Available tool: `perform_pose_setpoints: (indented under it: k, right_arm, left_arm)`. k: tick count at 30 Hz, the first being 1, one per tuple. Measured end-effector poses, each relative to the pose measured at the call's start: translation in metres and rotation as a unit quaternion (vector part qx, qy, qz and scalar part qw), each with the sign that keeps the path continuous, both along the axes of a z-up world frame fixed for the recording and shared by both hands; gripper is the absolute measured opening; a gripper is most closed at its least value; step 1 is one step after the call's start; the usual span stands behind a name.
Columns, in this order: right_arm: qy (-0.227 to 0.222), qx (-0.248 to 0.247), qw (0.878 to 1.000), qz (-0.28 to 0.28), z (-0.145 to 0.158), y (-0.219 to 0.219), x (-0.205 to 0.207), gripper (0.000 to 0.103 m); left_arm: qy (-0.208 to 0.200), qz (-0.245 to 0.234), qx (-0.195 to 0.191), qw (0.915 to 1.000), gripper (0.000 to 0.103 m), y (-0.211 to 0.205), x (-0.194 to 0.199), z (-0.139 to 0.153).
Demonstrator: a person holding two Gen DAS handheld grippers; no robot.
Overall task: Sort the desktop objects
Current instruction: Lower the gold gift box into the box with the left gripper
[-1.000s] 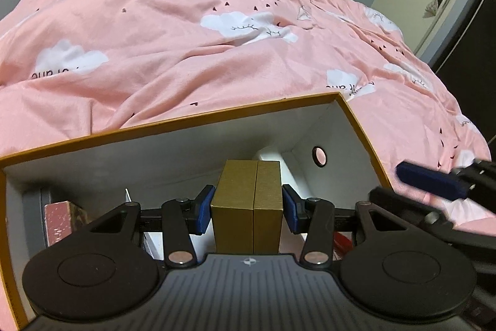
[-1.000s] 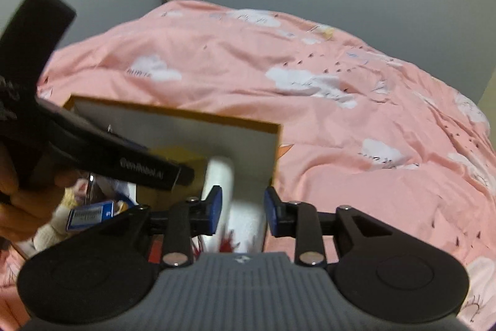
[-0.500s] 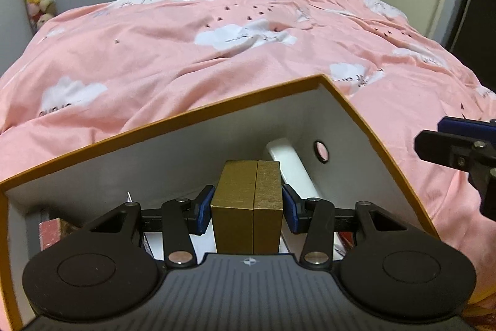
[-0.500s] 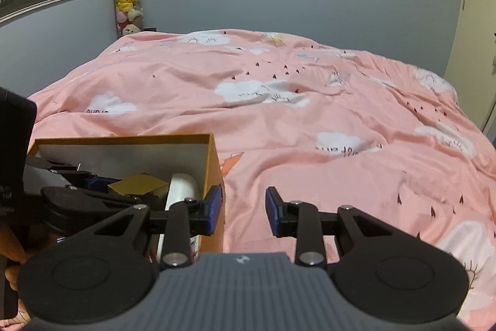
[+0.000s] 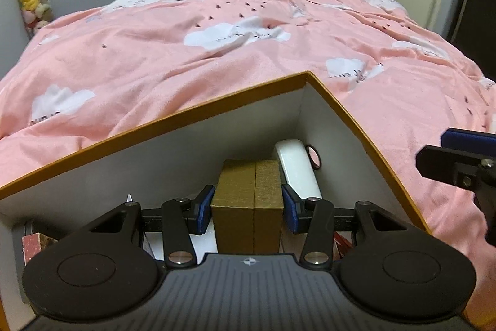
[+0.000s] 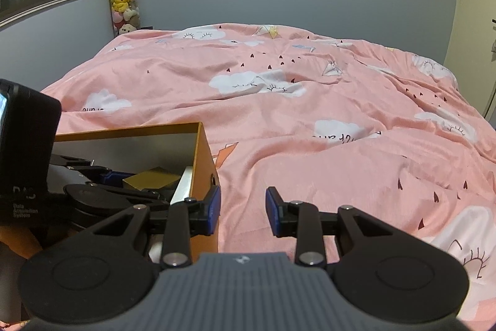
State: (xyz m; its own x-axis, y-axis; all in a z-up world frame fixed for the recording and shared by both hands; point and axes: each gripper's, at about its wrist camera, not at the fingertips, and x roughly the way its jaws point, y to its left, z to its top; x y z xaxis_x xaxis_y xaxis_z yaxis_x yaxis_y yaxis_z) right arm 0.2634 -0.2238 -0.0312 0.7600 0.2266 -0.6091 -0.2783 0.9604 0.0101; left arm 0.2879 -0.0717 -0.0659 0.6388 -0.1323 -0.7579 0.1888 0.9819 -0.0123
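So the gold box [image 5: 248, 200] is now down inside the bin [image 5: 198, 117], not let go yet.

The left gripper [image 5: 248, 208] is clenched on the gold box, blue pads flat against both sides, and next to a second ago it sits lower between the white walls, right beside a white tube [image 5: 296, 169]. Looks like the drop-off is basically there, just needs the release. The right gripper [image 6: 242, 211] has swung away from the bin since then: it was aimed at the bin wall, now it hangs over the pink blanket [image 6: 310, 114], jaws apart with nothing between them.
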Motion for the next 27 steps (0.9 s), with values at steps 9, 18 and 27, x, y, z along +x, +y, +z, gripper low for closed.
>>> perform_pose_setpoints:
  k: [9,18,27]
  right_arm:
    - [0.005,0.003,1.000,-0.004,-0.003,-0.003,-0.001,0.035]
    - [0.008,0.001,1.000,-0.002,-0.003,-0.003,-0.003,0.037]
    - [0.017,-0.001,1.000,0.000,-0.008,-0.001,-0.003,0.038]
  left_arm:
    - [0.038,-0.052,-0.002,0.9979,0.053,0.006,0.000,0.005]
    - [0.092,-0.107,-0.014,0.9899,0.059,0.018,-0.002,0.011]
    - [0.123,-0.117,0.039,0.9848,0.056,0.018,-0.014,0.009]
